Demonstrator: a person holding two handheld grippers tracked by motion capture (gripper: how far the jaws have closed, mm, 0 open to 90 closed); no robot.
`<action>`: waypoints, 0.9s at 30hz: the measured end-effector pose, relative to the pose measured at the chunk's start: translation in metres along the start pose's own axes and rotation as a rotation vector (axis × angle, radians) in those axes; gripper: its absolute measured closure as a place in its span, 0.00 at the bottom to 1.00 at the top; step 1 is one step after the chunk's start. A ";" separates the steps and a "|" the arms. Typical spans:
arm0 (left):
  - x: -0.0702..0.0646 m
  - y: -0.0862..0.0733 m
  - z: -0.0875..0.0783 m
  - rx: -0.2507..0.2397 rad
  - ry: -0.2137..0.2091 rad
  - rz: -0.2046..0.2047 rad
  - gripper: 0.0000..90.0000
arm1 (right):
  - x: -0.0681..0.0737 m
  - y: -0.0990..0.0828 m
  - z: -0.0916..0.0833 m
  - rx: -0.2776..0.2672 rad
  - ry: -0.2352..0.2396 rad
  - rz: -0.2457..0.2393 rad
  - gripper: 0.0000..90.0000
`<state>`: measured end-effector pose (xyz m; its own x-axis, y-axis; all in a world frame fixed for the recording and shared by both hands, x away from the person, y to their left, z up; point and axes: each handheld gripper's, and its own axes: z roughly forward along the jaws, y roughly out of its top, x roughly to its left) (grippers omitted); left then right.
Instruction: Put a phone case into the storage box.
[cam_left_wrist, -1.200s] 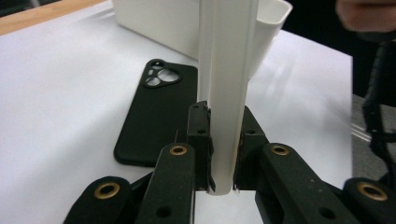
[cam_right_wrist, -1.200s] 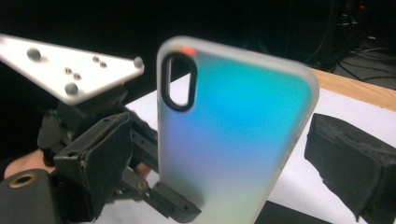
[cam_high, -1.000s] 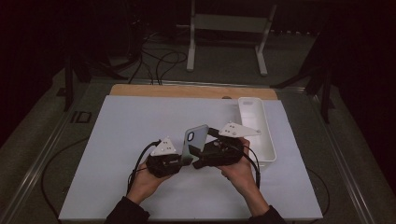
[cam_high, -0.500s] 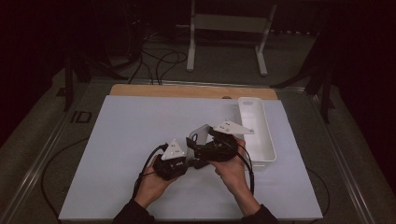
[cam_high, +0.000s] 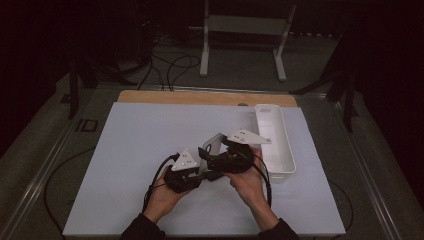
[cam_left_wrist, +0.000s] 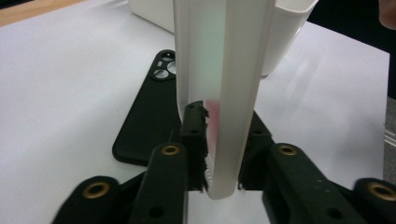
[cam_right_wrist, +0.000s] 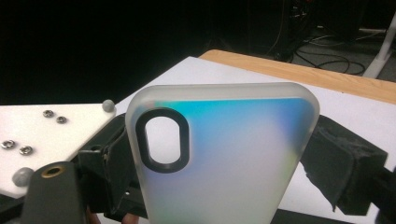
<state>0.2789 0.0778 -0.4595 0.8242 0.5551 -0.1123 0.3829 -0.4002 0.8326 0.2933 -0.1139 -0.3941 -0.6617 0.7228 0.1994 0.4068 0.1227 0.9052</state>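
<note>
While both hands meet over the white bench (cam_high: 125, 150), the right gripper (cam_right_wrist: 224, 186) is clamped across the wide sides of a frosted phone case (cam_right_wrist: 224, 154), held upright. The left gripper (cam_left_wrist: 219, 158) seems to pinch the case's thin edge, its jaws having just loosened a little. A black phone case (cam_left_wrist: 149, 121) lies flat below, near a white tray (cam_high: 275, 140).

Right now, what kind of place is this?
Probably a lab recording bench, not a home: a white mat on a table in a dark room, floor cables, a metal stand behind, and a phone case worked beside a white bin.
</note>
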 end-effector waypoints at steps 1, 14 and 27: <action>0.000 0.000 -0.001 -0.001 0.003 -0.001 0.80 | 0.000 0.000 0.000 0.000 0.000 -0.001 0.19; 0.011 -0.005 -0.017 -0.041 0.004 -0.029 0.62 | -0.006 0.003 0.000 -0.004 -0.012 0.002 0.19; 0.023 -0.012 -0.040 -0.091 0.164 -0.051 0.17 | -0.015 0.011 -0.001 -0.009 -0.020 0.006 0.19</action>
<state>0.2770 0.1248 -0.4505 0.7227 0.6874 -0.0716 0.3771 -0.3055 0.8743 0.3068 -0.1240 -0.3862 -0.6462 0.7372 0.1974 0.4052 0.1123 0.9073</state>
